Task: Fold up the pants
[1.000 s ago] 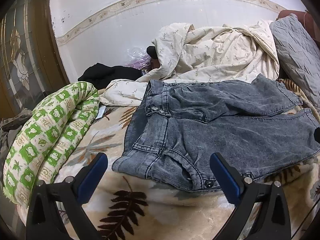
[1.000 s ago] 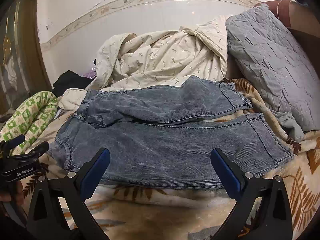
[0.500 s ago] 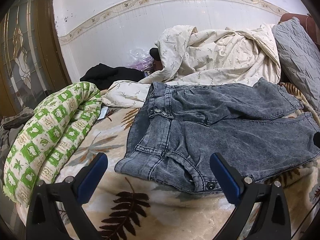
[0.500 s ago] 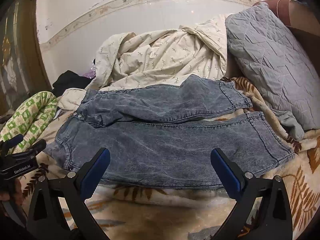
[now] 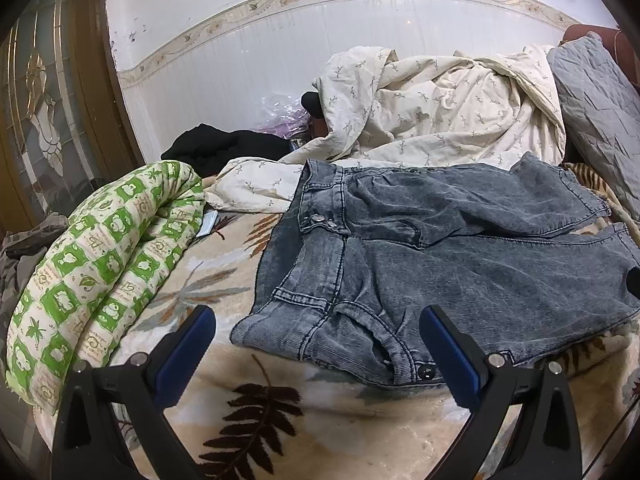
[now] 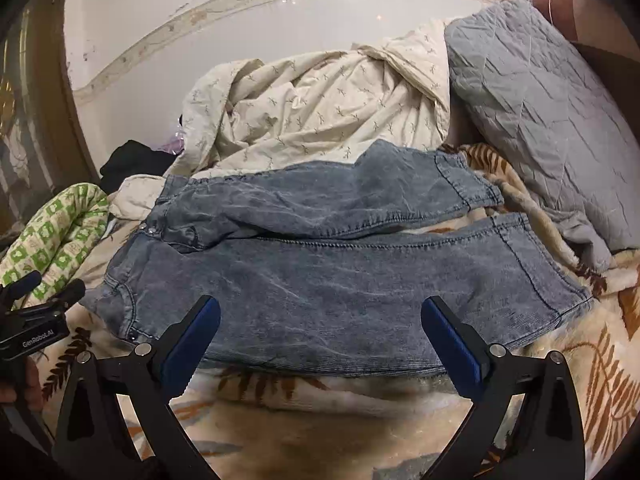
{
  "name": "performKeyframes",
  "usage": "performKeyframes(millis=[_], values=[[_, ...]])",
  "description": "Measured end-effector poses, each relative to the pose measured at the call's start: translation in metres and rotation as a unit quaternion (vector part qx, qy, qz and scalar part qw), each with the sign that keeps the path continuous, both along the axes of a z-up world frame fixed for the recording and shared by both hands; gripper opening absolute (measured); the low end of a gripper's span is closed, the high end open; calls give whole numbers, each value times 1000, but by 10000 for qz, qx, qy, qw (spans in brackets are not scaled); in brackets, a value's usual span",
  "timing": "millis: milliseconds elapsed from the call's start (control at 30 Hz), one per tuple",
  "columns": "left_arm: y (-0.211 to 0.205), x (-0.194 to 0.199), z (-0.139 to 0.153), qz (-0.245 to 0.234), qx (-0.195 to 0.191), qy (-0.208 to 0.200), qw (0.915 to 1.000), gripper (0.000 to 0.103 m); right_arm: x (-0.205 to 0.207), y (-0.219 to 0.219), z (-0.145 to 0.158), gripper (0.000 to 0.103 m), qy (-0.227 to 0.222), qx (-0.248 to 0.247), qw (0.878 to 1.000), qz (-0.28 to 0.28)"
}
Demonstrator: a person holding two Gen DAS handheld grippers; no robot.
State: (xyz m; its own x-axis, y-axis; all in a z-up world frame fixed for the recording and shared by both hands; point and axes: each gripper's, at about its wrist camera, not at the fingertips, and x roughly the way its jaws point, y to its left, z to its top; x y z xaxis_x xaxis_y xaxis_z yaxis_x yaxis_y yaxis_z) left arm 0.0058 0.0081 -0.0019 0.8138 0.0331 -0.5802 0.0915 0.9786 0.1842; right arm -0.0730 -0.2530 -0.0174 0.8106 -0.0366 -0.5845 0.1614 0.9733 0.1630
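Observation:
Grey-blue denim pants (image 5: 460,264) lie flat on a leaf-patterned blanket (image 5: 304,404), waistband to the left, both legs running right. My left gripper (image 5: 318,344) is open and empty, just short of the waistband's near corner. In the right wrist view the pants (image 6: 340,280) span the middle. My right gripper (image 6: 320,336) is open and empty, over the near leg's lower edge. The left gripper (image 6: 36,316) shows at that view's left edge.
A rolled green-and-white quilt (image 5: 100,264) lies left of the pants. A crumpled cream duvet (image 5: 440,120) and dark clothes (image 5: 224,148) lie behind them against the wall. A grey quilted pillow (image 6: 552,120) stands at the right.
Both views have shifted slightly: the left gripper has drawn back and up a little from the waistband. The pants have not moved. Both grippers stay open.

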Motion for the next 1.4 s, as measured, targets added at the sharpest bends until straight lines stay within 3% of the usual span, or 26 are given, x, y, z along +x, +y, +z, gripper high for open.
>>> performKeyframes(millis=[433, 1033, 1233, 1400], values=[[-2, 2, -3, 30, 26, 48, 10000, 103, 2, -8, -2, 101, 49, 228, 9997, -79], [0, 10, -6, -20, -15, 219, 9998, 103, -2, -14, 2, 101, 2, 110, 9998, -137], [7, 40, -1, -88, -281, 546, 9981, 103, -8, -45, 29, 101, -223, -156, 9994, -231], [2, 96, 9, -317, -90, 776, 9964, 103, 21, -105, 48, 102, -161, -17, 9990, -416]])
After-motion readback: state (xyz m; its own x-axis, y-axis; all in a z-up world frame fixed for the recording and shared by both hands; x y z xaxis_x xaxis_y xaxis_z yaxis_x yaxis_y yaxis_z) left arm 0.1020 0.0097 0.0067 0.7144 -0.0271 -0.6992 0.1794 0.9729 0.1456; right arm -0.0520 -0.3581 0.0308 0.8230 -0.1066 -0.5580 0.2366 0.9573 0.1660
